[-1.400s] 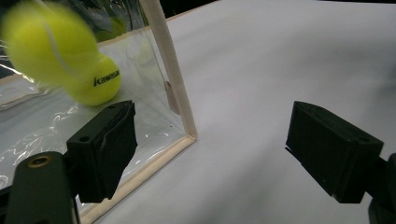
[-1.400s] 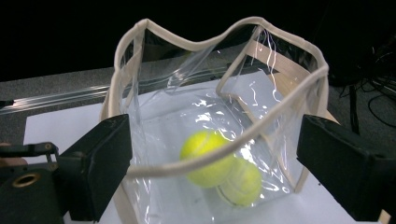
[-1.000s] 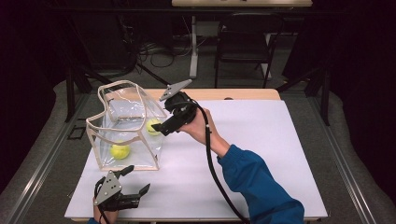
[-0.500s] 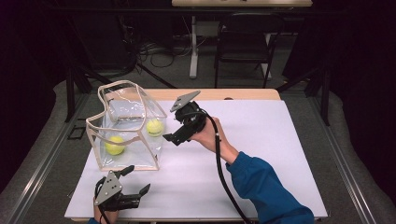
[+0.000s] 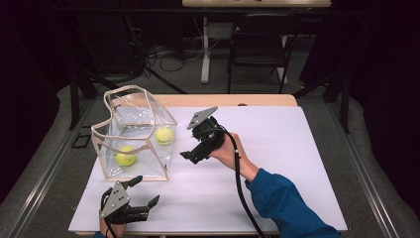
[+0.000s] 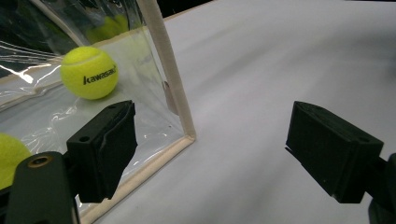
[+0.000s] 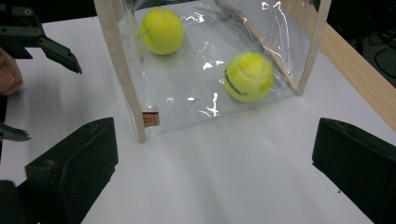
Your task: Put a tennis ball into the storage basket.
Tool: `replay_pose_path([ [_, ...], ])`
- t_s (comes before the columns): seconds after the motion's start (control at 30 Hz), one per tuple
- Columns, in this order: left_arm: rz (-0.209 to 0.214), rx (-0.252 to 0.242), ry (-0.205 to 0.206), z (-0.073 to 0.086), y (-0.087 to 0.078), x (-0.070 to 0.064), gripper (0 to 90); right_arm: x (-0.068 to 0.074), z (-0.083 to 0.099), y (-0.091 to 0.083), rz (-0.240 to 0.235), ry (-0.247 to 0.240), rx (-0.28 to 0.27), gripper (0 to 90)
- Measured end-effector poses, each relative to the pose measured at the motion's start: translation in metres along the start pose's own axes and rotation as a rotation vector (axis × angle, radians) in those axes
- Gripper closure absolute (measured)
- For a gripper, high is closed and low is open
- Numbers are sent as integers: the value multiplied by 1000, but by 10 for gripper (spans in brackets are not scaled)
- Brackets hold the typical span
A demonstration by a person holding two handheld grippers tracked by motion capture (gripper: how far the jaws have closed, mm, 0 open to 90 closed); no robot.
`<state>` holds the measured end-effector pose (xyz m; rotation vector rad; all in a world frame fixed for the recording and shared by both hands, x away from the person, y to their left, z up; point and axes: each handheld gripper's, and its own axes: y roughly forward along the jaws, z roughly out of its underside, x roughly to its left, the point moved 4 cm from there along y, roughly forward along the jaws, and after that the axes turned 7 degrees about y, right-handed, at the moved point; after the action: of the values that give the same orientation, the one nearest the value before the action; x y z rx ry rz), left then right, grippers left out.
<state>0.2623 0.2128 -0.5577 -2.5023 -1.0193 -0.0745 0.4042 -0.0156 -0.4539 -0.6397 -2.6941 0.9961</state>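
Clear plastic bag (image 5: 133,136) on the table (image 5: 277,148) now holds both balls (image 5: 164,135); my right hand-held gripper (image 5: 194,154) has pulled back from it, jaws wide and empty. I judge the drop done. Left hand-held gripper (image 5: 141,191) waits open nearby.

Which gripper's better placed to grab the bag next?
Left, probably. The left gripper sits open just below the bag, whose corner edge stands between its jaws in the left gripper view. The right gripper, also open, hangs off to the bag's side.
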Motion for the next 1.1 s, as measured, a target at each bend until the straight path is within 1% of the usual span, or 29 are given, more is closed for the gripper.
replay_pose_path([
  [0.2, -2, -4, -3, 0, 0, 0, 161, 1, 11, -2, 7, -5, 13, 0],
  [0.3, 0, -2, 2, 0, 0, 0, 161, 1, 17, -4, 21, -22, 21, 0],
  [0.43, -1, -2, 0, 0, 0, 0, 161, 1, 26, -6, 22, -20, 20, 0],
  [0.53, -1, 0, 1, 0, 0, 0, 161, -1, 33, -8, 32, -22, 24, 0],
  [0.7, -1, 3, 2, 0, 0, 0, 161, -3, 44, -12, 33, -8, 22, 0],
  [0.87, -1, 3, 2, 0, 0, 0, 161, -5, 57, -18, 48, 0, 27, 0],
  [1.1, -1, 3, 1, 0, 1, -1, 161, -6, 73, -24, 55, 23, 23, 0],
])
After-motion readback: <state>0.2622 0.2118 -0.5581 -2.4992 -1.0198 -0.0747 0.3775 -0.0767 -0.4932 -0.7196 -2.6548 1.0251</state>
